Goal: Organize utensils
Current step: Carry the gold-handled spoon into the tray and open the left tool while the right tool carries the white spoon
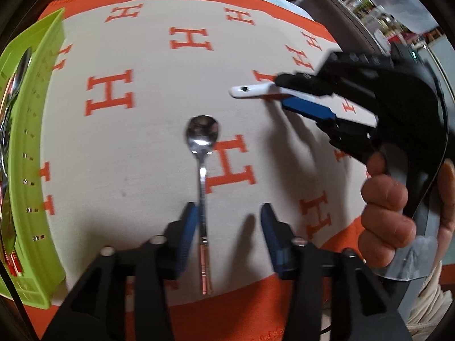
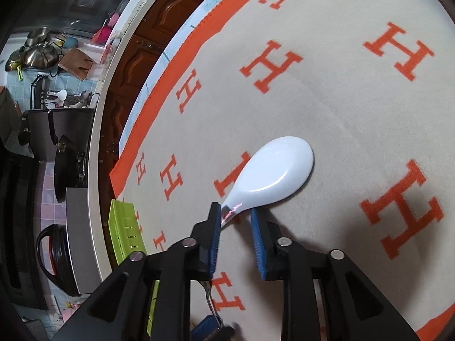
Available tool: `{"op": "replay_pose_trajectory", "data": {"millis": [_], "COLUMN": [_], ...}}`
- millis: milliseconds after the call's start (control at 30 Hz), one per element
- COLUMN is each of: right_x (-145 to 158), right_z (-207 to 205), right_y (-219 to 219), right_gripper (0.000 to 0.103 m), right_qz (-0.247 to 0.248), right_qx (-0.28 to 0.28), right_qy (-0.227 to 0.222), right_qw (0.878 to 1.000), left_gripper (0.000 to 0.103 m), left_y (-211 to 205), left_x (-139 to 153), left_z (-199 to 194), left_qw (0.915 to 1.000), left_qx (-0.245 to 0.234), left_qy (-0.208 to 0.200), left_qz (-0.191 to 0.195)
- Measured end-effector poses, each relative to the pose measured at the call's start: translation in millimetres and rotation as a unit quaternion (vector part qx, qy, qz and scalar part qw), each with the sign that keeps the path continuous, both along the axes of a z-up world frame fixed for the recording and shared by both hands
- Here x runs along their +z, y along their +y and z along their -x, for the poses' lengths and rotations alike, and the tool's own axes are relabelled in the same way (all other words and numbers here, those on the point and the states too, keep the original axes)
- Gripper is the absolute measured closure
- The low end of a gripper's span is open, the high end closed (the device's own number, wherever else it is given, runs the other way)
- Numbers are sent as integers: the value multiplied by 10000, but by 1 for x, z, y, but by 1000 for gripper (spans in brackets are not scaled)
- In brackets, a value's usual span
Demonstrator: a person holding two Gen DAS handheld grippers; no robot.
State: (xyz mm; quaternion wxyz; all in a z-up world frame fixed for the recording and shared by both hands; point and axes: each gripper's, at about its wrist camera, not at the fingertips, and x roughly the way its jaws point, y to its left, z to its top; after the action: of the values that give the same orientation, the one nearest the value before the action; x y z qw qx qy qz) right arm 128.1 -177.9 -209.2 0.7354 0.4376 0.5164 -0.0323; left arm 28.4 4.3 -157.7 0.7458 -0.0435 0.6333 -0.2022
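On my left wrist view, the left hand-held gripper (image 1: 229, 221) points down at the worktop (image 1: 148, 147), which is covered by a beige cloth (image 1: 159, 91) with orange H letters and an orange border. Its jaws stand apart. A metal spoon (image 1: 202, 164) lies flat on the cloth, bowl away from me, its handle running between the two blue pads; it sits just beside the left pad (image 1: 189, 227), and I cannot tell whether it touches it. The right pad is clear of it.

At the left edge a green tray (image 1: 37, 147) rests on the cloth with some metal cutlery inside, too blurred for me to name.

On my right wrist view, the right hand-held gripper (image 2: 236, 218) is tilted down over a white spoon (image 2: 273, 176) lying on the cloth. The jaws are partly apart, and the spoon's handle passes between them; the pads look close to it, but I see no firm clamp. A person's hand (image 1: 389, 213) holds that gripper's grip.
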Motion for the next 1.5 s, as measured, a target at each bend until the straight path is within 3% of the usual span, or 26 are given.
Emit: {"op": "replay_pose_trajectory", "data": {"millis": [133, 200, 300, 400, 567, 733, 933, 1033, 1267, 1367, 1500], "right_x": [6, 8, 7, 10, 23, 44, 69, 77, 64, 53, 49], "right_z": [2, -3, -8, -18, -29, -32, -12, 0, 21, 27, 33], "right_y": [-10, -12, -17, -13, -10, -4, 6, 16, 31, 31, 29], "right_gripper": [68, 68, 68, 84, 99, 99, 99, 99, 99, 99, 99], "right_qz": [70, 139, 211, 556, 938, 1003, 888, 888, 902, 886, 840], "right_qx": [-184, -264, -348, -241, 62, 661, 1334, 1646, 2038, 2123, 2158], "right_qy": [-44, -30, 56, 86, -146, -298, -438, -482, -265, -215, -184], "right_qw": [9998, 9996, 9992, 9981, 9955, 9923, 9861, 9812, 9745, 9729, 9727], "left_gripper": [58, 82, 96, 100, 101, 101, 101, 101, 101, 96, 73], "left_y": [-8, -8, 2, 11, 28, 52, 74, 83, 53, 48, 38], "left_x": [3, 4, 3, 4, 6, 10, 30, 39, 1, -4, -4], "left_z": [8, 9, 8, 9, 13, 12, 17, 16, -5, -9, -20], "left_qw": [9993, 9979, 9979, 9988, 9994, 9987, 9963, 9955, 9988, 9984, 9977], "left_qx": [-131, -133, -30, 79, 279, 505, 765, 836, 455, 357, 187], "left_qy": [-205, -329, -324, -254, -169, -44, -202, -301, 105, 220, 332], "left_qz": [-293, -540, -565, -405, -151, 111, 346, 340, -160, -368, -553]}}
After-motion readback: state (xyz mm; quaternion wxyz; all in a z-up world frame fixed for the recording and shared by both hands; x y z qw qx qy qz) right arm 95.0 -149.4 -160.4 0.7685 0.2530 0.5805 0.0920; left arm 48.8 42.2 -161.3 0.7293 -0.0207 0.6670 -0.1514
